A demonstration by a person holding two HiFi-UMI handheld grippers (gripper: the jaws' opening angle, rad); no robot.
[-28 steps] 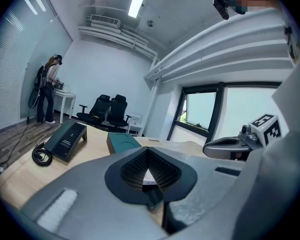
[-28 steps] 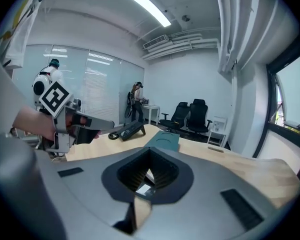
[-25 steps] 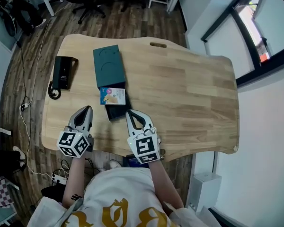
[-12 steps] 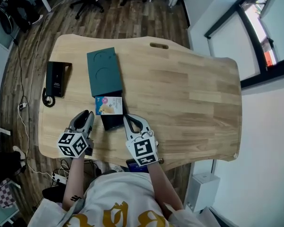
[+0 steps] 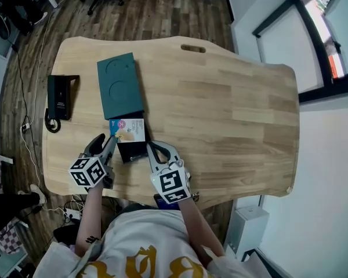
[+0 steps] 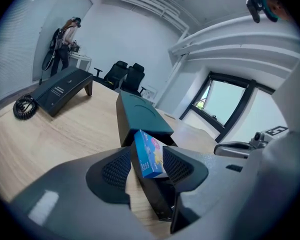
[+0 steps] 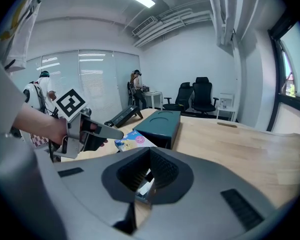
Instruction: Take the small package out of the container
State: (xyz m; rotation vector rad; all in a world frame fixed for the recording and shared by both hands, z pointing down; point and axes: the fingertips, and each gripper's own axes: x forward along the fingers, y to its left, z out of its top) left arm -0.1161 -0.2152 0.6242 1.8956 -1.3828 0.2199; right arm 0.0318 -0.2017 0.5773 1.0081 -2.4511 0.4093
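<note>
Here, small package (image 6: 151, 151), between opening jaws of left tool (image 6: 145, 170)

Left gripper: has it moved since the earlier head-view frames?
Yes. Against the dark teal rectangular box, the left gripper has shifted right, up to the small blue printed package, which now sits between its opening jaws.
</note>
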